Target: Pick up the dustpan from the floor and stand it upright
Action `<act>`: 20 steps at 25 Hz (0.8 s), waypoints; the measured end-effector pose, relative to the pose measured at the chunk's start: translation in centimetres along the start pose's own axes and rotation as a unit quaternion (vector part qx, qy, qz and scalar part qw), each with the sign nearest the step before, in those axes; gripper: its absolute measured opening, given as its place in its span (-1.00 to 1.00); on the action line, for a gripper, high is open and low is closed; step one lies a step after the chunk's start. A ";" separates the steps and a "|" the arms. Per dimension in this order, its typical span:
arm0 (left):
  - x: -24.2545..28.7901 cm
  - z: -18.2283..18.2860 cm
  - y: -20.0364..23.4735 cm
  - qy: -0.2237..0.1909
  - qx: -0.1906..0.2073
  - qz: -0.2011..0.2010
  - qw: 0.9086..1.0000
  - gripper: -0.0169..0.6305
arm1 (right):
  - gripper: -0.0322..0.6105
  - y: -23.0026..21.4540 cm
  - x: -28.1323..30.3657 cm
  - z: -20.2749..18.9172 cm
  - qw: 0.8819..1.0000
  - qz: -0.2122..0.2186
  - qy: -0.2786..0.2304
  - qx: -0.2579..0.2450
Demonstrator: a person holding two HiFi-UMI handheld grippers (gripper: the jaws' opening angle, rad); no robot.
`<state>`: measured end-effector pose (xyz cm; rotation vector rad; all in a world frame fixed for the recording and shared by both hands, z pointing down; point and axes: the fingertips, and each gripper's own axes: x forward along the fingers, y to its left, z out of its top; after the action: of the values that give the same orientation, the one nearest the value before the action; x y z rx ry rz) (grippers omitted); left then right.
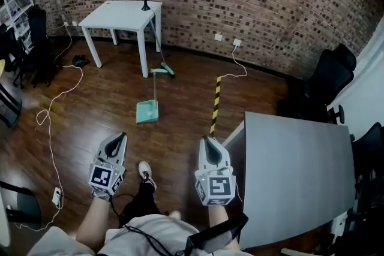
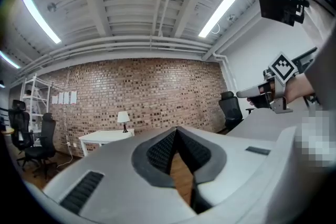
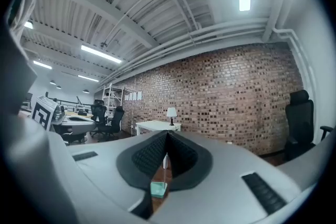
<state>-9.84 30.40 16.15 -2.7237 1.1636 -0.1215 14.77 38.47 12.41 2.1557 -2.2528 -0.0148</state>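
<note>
Closest in the head view were the person's forearms, cut off at the bottom edge, each carrying a gripper held out level over the wooden floor [image 1: 180, 147]. Left gripper [image 1: 122, 137] had its fingers closed tip to tip with nothing between them; its own view showed the ribbed pads [image 2: 163, 149] meeting, and only a sliver of floor showed below them. Right gripper [image 1: 207, 139] was likewise pressed together and empty.

Well ahead of both, the dustpan [image 1: 147, 111] sat on the floor between the grippers and the white table [image 1: 120, 14]. Its teal pan was small and pale, with a thin light handle running away from it toward the wall. Whether that handle lay flat or stood up could not be told from above. In the right gripper view only a corner of the dustpan [image 3: 159, 189] and a piece of its handle showed through the gap beneath the closed pads; the left gripper view hid it entirely behind the gripper's body. A broom [image 1: 162, 71] lay just beyond the dustpan, by the table leg. The grey table [image 1: 297, 177] ran off the frame.
</note>
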 end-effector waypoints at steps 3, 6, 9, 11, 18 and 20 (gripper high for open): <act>-3.1 1.0 -2.8 0.007 0.001 -0.003 1.000 -0.91 | -0.95 0.6 -4.2 -0.2 1.000 0.002 0.011 0.015; -5.6 1.6 -4.5 0.010 -0.003 -0.005 1.000 -0.91 | -0.95 1.6 -6.9 0.1 1.000 0.003 -0.001 0.025; -7.3 2.3 -5.7 0.008 0.003 -0.006 1.000 -0.91 | -0.95 2.3 -8.7 1.0 1.000 0.005 -0.004 0.026; -7.8 2.8 -6.0 0.008 0.004 -0.007 1.000 -0.91 | -0.95 2.9 -9.2 1.9 1.000 0.005 -0.011 0.021; -8.2 4.0 -5.3 -0.006 -0.002 -0.008 1.000 -0.91 | -0.95 4.3 -9.8 3.5 1.000 0.006 -0.008 0.011; -8.6 4.0 -5.1 -0.009 0.001 -0.011 1.000 -0.91 | -0.95 4.6 -9.9 3.3 1.000 0.002 -0.014 0.008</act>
<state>-11.57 40.61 13.16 -2.7310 1.1289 -0.1007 10.53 48.49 9.07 2.1734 -2.2789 -0.0256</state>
